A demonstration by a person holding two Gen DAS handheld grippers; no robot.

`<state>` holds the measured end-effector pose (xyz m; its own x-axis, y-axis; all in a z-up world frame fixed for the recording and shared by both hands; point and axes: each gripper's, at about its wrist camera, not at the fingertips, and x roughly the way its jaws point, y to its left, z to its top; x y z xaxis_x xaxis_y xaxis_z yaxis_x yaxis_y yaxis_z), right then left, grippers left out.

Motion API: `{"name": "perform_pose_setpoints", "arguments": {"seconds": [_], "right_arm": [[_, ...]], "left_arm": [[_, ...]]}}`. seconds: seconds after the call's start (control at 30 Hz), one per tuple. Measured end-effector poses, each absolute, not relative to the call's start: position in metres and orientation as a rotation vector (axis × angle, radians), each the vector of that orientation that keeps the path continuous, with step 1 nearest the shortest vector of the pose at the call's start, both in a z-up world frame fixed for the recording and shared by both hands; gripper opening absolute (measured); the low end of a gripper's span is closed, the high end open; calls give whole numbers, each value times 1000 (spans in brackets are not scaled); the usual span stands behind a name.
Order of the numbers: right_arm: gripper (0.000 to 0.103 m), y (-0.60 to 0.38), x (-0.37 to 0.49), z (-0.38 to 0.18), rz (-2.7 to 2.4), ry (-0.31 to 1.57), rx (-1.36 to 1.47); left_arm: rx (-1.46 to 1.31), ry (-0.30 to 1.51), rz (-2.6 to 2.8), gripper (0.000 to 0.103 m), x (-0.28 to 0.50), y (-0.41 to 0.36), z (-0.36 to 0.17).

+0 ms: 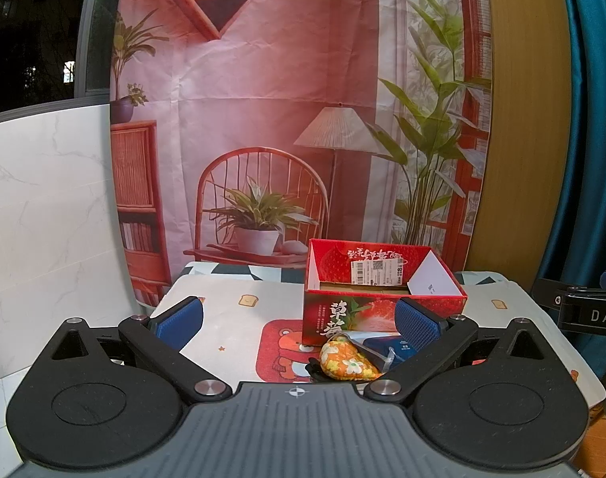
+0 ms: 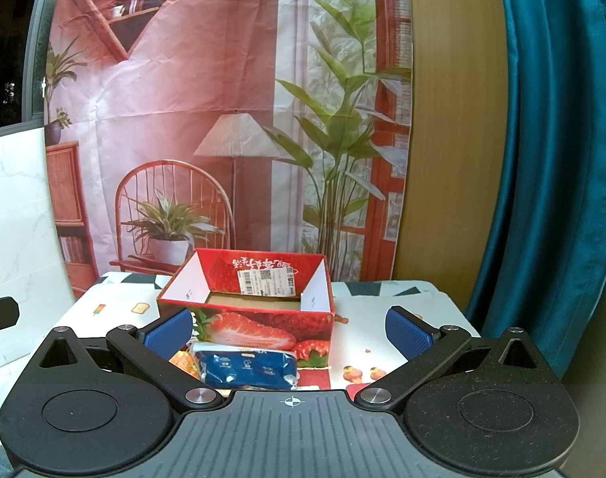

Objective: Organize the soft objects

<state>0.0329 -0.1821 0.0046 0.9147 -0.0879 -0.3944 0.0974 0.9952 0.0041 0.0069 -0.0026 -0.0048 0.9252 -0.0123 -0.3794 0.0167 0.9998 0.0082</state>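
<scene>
While both tools hover low over the bench [image 1: 231,318], neither one has anything in it. The left tool [image 1: 299,318] has its blue pads spread wide apart, totally released, and same deal with the right tool [image 2: 289,328], jaws wide and nothing between them.

So the red strawberry box [image 1: 382,302] sits open-topped on the bench's cartoon-print cloth [image 2: 116,310], and from what I can see of the inside it's just a brown cardboard floor and white flaps.

The soft stuff is all parked right in front of the box, on the near side. There's an orange floral pouch [image 1: 348,362], kind of teardrop shaped, lying on the cloth just ahead of the left tool, closer to its right finger. Right beside it, touching as far as I can tell, is a blue soft pack [image 2: 247,368] in shiny plastic wrap. In the right wrist view that pack lies flat just in front of the box's strawberry face, sitting between the right tool's fingers but nearer the left one, with the orange pouch peeking out at its left end.

Behind everything hangs a printed backdrop [image 1: 263,99] of a reddish room, plus a teal curtain [image 2: 554,159] off to the right.
</scene>
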Motion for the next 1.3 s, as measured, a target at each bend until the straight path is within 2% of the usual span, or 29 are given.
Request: {"name": "perform_pose_setpoints", "arguments": {"seconds": [1.13, 1.3], "right_arm": [[103, -177, 32, -1, -92, 406, 30], [103, -176, 34, -4, -40, 404, 62]], "left_arm": [[9, 394, -16, 103, 8, -2, -6], [85, 325, 68, 103, 15, -5, -8]]}}
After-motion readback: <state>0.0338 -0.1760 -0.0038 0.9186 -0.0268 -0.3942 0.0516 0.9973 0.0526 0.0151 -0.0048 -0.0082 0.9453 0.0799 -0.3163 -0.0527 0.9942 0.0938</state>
